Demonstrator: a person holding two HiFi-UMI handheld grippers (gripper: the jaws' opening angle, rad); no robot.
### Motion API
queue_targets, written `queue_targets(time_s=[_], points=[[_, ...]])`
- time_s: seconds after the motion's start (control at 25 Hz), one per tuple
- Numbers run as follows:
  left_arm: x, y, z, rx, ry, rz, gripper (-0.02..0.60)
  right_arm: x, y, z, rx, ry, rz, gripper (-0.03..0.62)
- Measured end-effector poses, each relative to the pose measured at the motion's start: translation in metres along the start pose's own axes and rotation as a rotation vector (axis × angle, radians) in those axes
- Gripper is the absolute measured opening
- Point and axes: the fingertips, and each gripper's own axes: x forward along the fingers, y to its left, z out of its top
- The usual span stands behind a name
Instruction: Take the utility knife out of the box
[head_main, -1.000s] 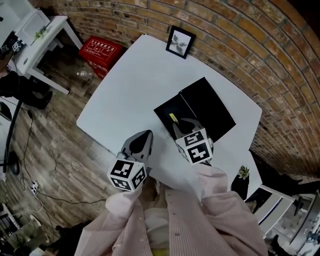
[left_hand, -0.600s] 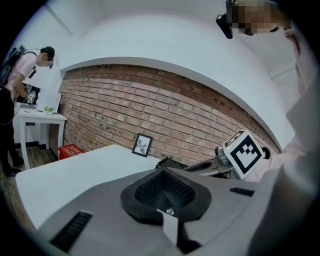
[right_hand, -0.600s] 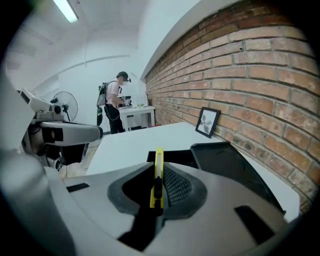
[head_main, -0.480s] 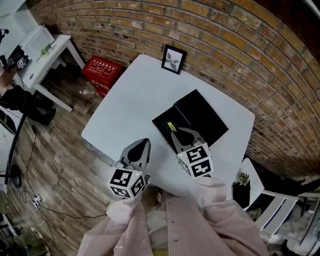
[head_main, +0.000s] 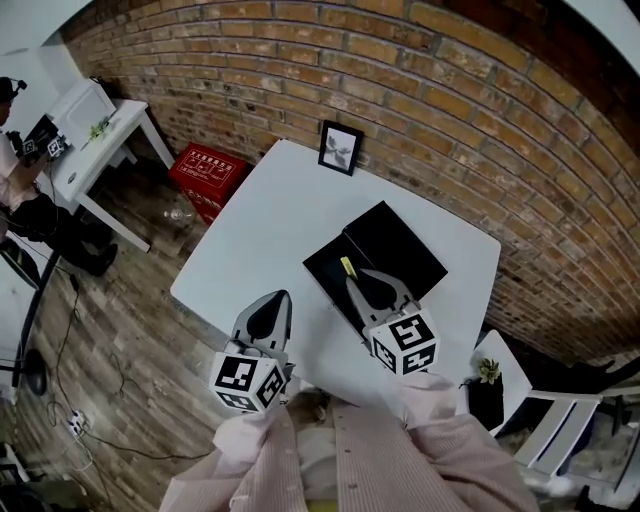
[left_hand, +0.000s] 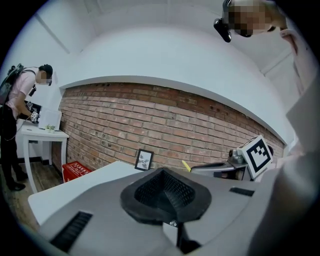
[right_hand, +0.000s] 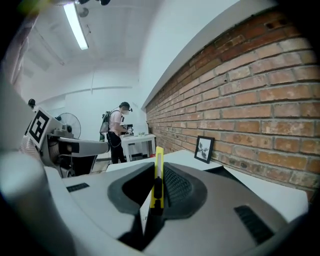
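My right gripper (head_main: 362, 277) is shut on the yellow utility knife (head_main: 347, 267) and holds it in the air above the near edge of the open black box (head_main: 395, 240). In the right gripper view the knife (right_hand: 158, 175) stands on edge between the pads, its tip sticking out past them. From the left gripper view, the knife's yellow tip (left_hand: 186, 166) pokes out of the right gripper's jaws. My left gripper (head_main: 272, 300) hovers to the left of the box over the table's near edge. Its jaws (left_hand: 162, 172) look shut with nothing between them.
A white table (head_main: 270, 220) carries the box and a small framed picture (head_main: 340, 147) at its far edge by the brick wall. A red crate (head_main: 208, 172) and a white side table (head_main: 95, 140) stand at left, with a person (left_hand: 20, 100) there. A potted plant (head_main: 487, 385) sits at right.
Both grippers have risen above the table, the right one carrying the knife up with it and tipping nearer to level. The box has stayed where it was.
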Motion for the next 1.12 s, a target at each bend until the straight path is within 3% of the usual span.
queue_targets(time_s=[0.4, 1.12], points=[[-0.019, -0.004, 0.037, 0.096, -0.073, 0.033, -0.008, -0.034, -0.004, 0.042, 0.047, -0.209, -0.01, 0.057], [-0.046, 0.004, 0.094, 0.127, -0.211, 0.113, -0.008, -0.093, -0.024, 0.098, 0.07, -0.43, -0.041, 0.057]])
